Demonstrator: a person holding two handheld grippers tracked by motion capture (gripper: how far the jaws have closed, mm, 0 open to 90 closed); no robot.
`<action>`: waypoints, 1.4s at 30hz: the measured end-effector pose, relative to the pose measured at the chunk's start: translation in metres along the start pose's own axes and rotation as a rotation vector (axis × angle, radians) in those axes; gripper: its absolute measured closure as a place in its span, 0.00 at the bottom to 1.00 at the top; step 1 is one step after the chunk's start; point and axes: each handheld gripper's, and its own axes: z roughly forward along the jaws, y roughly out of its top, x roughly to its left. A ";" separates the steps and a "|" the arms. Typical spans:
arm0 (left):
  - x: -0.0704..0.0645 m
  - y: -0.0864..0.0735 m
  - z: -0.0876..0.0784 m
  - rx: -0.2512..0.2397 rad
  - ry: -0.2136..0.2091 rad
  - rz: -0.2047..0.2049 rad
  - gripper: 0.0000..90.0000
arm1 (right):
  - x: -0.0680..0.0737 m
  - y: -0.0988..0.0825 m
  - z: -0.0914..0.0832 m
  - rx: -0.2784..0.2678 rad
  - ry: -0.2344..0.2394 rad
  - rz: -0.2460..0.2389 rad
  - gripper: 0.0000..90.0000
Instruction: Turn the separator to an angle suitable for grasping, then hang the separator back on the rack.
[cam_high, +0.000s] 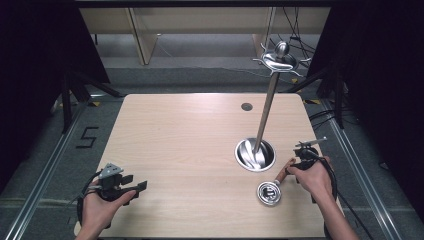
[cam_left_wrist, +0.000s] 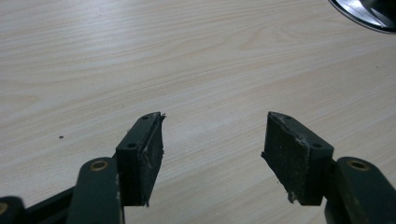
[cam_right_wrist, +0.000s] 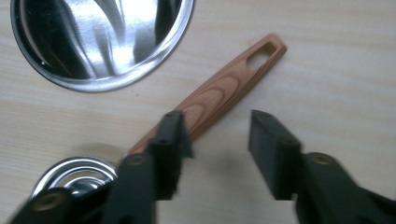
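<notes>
- I see a pale wood table (cam_high: 180, 150) in a dark room.
- Steel stand (cam_high: 256, 152) beside my measuring scoop (cam_right_wrist: 219, 93).
- Right gripper (cam_right_wrist: 219, 135) wide, holding nothing; left gripper (cam_left_wrist: 212, 144) wide, holding nothing.

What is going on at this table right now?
A person works at a wooden table with a gripper in each hand. The right gripper is open just above the wooden handle of a small metal ladle lying flat beside a metal stand. One jaw overlaps the handle, but nothing is clamped. The left gripper is open over bare table, holding nothing.
</notes>
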 end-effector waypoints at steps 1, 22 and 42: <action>0.000 0.000 0.000 0.002 0.001 -0.004 0.41 | 0.001 -0.001 0.001 0.002 0.008 0.010 0.57; -0.002 0.000 0.000 0.009 -0.010 0.012 0.40 | 0.035 -0.003 0.021 0.056 -0.030 0.116 0.48; -0.002 -0.001 0.002 0.003 -0.018 0.000 0.41 | 0.029 -0.009 0.019 0.169 -0.089 -0.026 0.71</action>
